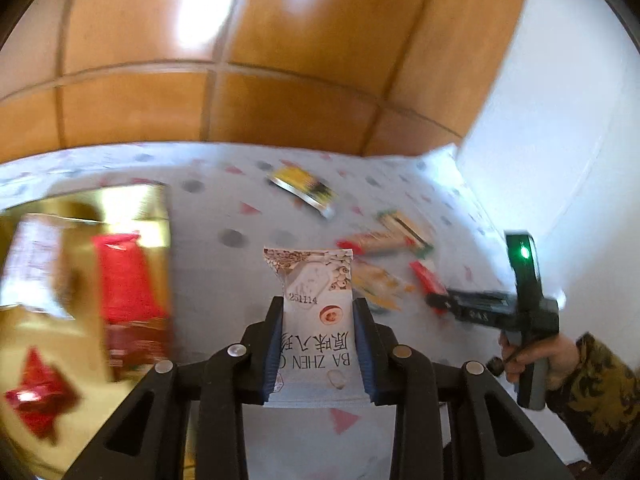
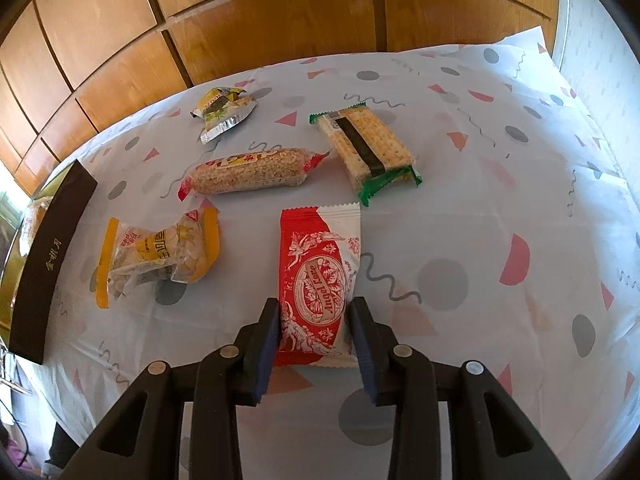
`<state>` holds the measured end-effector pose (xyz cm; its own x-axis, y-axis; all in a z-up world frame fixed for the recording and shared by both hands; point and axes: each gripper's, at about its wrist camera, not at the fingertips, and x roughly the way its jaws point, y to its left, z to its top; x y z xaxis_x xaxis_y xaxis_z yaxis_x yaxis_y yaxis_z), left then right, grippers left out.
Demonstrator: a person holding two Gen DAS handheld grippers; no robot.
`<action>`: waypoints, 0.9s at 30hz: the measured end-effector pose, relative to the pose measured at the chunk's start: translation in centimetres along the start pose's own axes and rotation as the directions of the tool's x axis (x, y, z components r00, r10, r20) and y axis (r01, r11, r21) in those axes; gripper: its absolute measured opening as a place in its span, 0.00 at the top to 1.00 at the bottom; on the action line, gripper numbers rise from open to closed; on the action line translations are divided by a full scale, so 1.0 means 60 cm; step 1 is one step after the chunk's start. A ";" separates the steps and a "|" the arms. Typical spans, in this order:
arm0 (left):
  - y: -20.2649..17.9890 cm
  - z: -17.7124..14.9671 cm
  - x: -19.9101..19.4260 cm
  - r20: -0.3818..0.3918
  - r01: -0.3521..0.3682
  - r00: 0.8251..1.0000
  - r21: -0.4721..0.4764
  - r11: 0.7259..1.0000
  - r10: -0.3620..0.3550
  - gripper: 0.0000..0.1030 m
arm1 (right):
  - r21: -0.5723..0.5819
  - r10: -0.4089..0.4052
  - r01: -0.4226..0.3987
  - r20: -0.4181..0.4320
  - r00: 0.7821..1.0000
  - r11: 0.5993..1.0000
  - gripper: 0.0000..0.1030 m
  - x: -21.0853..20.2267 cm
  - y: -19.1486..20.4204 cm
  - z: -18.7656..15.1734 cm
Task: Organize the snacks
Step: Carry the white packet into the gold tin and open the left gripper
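My left gripper (image 1: 318,308) is shut on a white Ba Zhen snack packet (image 1: 314,304) and holds it above the patterned tablecloth (image 1: 224,264). To its left is a gold box (image 1: 132,200) holding red packets (image 1: 128,280). My right gripper (image 2: 314,308) has its jaws on both sides of a red-and-white Angel Love packet (image 2: 318,276); the packet lies on the cloth, and the pads touch its edges. The right gripper also shows in the left wrist view (image 1: 440,302), low over the loose snacks.
Loose on the cloth: a cracker pack in green wrap (image 2: 366,148), a puffed-grain roll (image 2: 248,174), a yellow-edged clear packet (image 2: 160,256), a yellow foil packet (image 2: 224,114). A dark box lid (image 2: 52,264) stands at the left. Wooden cabinet doors (image 2: 260,12) are behind.
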<state>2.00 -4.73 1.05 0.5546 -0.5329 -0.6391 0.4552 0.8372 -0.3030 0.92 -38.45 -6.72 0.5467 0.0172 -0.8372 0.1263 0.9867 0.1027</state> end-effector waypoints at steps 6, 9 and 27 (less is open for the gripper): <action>0.098 0.004 -0.072 0.041 -0.215 0.974 -0.120 0.969 0.222 0.68 | -0.022 -0.028 0.029 0.005 1.000 0.999 0.65 0.003 0.006 0.000; 0.140 -0.008 -0.092 0.027 -0.290 0.954 -0.168 0.942 0.299 0.68 | -0.023 -0.037 0.037 0.008 0.999 0.999 0.65 0.003 0.007 0.000; 0.155 -0.052 -0.070 -0.057 -0.482 0.875 -0.164 0.860 0.480 0.44 | -0.017 -0.071 0.071 0.019 0.997 0.997 0.66 0.004 0.014 0.001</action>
<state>1.75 5.69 -1.31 0.6639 -0.0577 -0.7456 0.0097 0.9976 -0.0686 1.19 -37.61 -6.79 0.5518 -0.0557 -0.8321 0.1505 0.9880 0.0336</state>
